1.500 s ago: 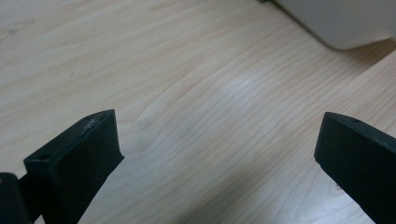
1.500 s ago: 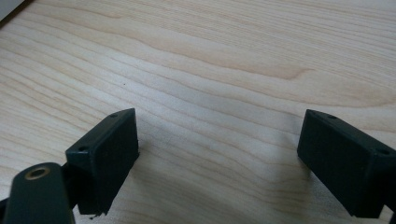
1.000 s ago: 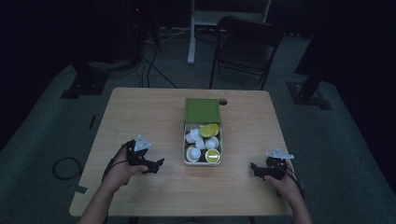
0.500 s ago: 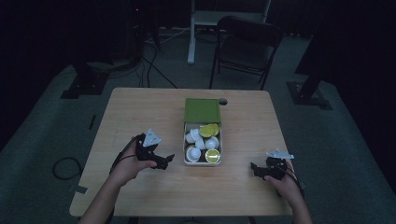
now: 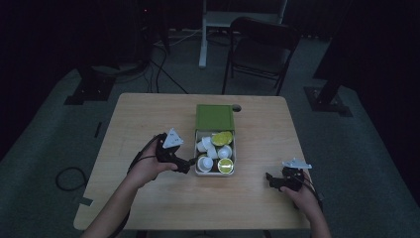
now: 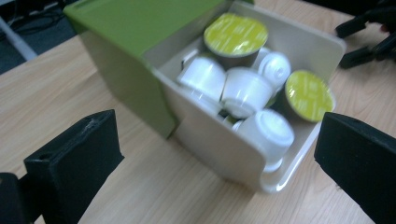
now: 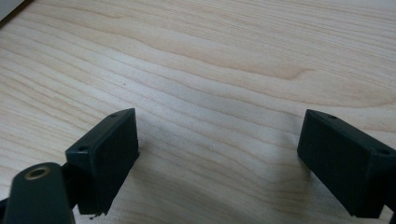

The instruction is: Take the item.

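1. High view: box (image 5: 216,148) of capsules (image 5: 205,162) mid-desk (image 5: 148,208), drawer slid out; nothing removed yet.
2. Left gripper (image 5: 187,167) released, just left of box, all picking remains.
3. Right gripper (image 5: 270,179) released, idle near right.

Box (image 5: 216,172): open top, packed with pods (image 6: 245,91), little gap between them. Green lid (image 5: 215,117) blocks the far end. Left gripper (image 5: 184,166) just beside the near-left wall. Bare table (image 5: 148,114) all round; right gripper (image 5: 270,179) well apart.
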The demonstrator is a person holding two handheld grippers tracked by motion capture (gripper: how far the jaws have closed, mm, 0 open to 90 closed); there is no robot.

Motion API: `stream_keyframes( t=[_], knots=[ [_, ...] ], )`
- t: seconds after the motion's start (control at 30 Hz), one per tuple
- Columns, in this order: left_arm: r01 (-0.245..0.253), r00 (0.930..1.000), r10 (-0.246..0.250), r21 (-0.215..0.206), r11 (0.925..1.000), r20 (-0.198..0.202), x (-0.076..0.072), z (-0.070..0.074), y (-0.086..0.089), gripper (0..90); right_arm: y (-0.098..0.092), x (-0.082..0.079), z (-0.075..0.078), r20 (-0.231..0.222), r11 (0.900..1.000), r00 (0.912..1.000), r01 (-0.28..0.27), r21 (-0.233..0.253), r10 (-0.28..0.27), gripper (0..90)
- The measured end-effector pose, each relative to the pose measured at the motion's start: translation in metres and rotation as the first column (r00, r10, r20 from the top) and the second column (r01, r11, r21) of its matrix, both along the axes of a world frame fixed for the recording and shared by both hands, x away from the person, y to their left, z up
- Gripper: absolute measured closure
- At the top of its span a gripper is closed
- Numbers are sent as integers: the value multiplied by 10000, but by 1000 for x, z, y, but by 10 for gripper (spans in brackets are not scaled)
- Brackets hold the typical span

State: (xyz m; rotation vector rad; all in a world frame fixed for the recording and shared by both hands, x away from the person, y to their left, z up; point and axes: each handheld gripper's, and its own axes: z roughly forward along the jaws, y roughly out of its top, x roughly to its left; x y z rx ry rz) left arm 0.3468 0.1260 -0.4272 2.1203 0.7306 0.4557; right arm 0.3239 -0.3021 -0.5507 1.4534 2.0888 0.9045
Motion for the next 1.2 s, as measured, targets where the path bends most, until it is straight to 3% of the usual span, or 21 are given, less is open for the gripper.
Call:
stream_keyframes(
  t=[0.6, 1.2],
  knots=[
    [753, 9972, -753, -518, 9958, 26, 14, 6, -42, 34, 0, 0, 0, 13, 10000, 10000, -10, -8, 10, 118],
    [660, 9969, -688, -714, 9953, -375, 37, -4, -71, 55, 0, 0, 0, 14, 10000, 10000, -28, -20, 28, 119]
  ],
)
